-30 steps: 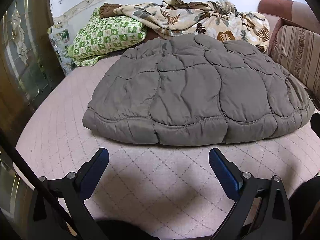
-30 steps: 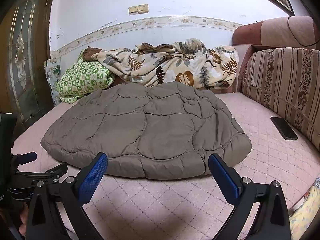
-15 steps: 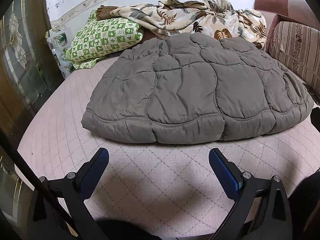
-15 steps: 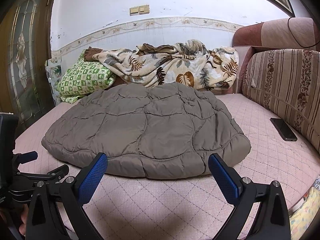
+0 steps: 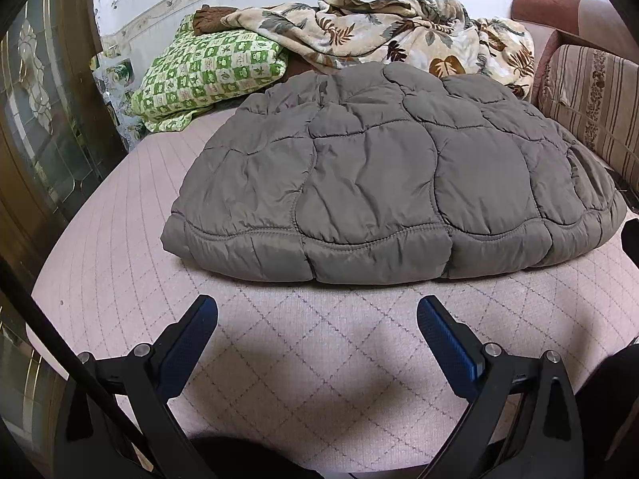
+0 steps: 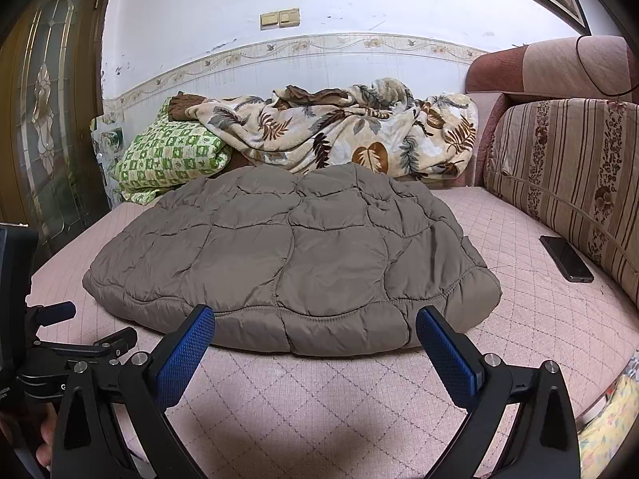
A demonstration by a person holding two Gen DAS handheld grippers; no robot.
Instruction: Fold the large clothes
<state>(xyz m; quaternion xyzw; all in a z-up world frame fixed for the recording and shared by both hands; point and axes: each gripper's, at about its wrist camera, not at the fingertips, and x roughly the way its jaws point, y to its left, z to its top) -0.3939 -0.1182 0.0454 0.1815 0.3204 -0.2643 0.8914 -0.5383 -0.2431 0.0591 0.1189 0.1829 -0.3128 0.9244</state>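
A large grey-brown quilted puffer garment (image 5: 379, 175) lies folded into a thick mound on the pink quilted bed cover (image 5: 311, 359); the right wrist view shows the garment (image 6: 295, 255) from lower down. My left gripper (image 5: 317, 315) is open with nothing between its blue pads, a short way in front of the garment's near hem. My right gripper (image 6: 315, 327) is open too, its fingertips level with the near hem in the picture. The left gripper (image 6: 86, 329) also shows at the lower left of the right wrist view.
A green checked pillow (image 5: 207, 68) and a leaf-print blanket (image 5: 379, 36) are piled at the back by the wall. A striped sofa cushion (image 6: 571, 183) lines the right side, with a black phone (image 6: 567, 257) on the cover beside it. A glass-panelled door (image 5: 40, 119) stands at the left.
Both grippers stay open. The left wrist view has tilted up slightly, showing more of the wall and pillow. The right gripper has crept a little closer to the garment's hem.
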